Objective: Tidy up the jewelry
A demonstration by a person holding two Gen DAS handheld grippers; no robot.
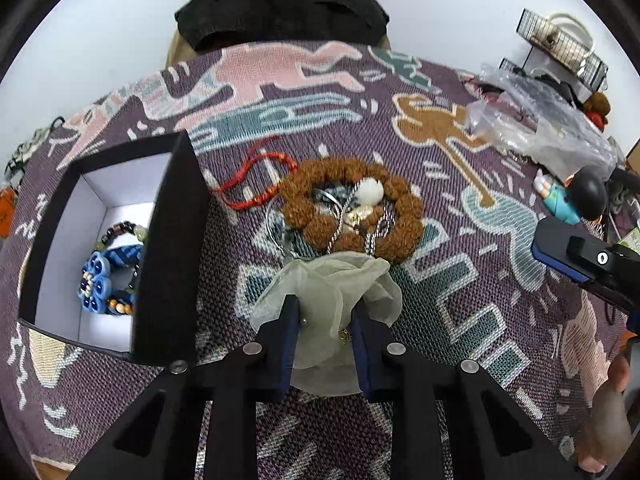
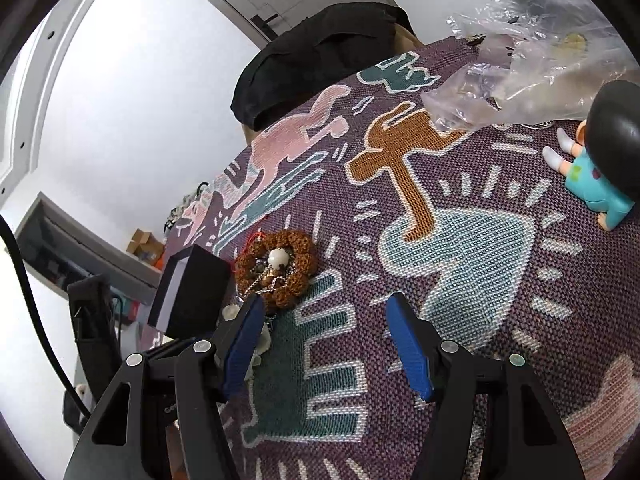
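Left wrist view: the left tongs [image 1: 326, 336] are closed on a pale green sheer organza pouch [image 1: 328, 292], its gathered fabric pinched between the two blue-padded fingers [image 1: 290, 344]. Just beyond the pouch lies a brown rough-seed bead bracelet [image 1: 404, 208] ringing a white round bead [image 1: 370, 192] and tangled silver chains [image 1: 340, 228], with a red braided cord [image 1: 256, 180] touching its left side. Left of these stands an open black box with white lining [image 1: 168, 240], holding a blue flower-shaped beaded bracelet [image 1: 96, 280]. All rest on a purple woven cloth with pink, teal and tan figures [image 1: 500, 280] covering the surface. Right wrist view: the right tongs [image 2: 324, 332] stand wide apart, holding nothing, above the cloth; a black-haired doll in teal clothes [image 2: 600, 168] and a crumpled clear plastic bag [image 2: 540, 60] lie beyond.
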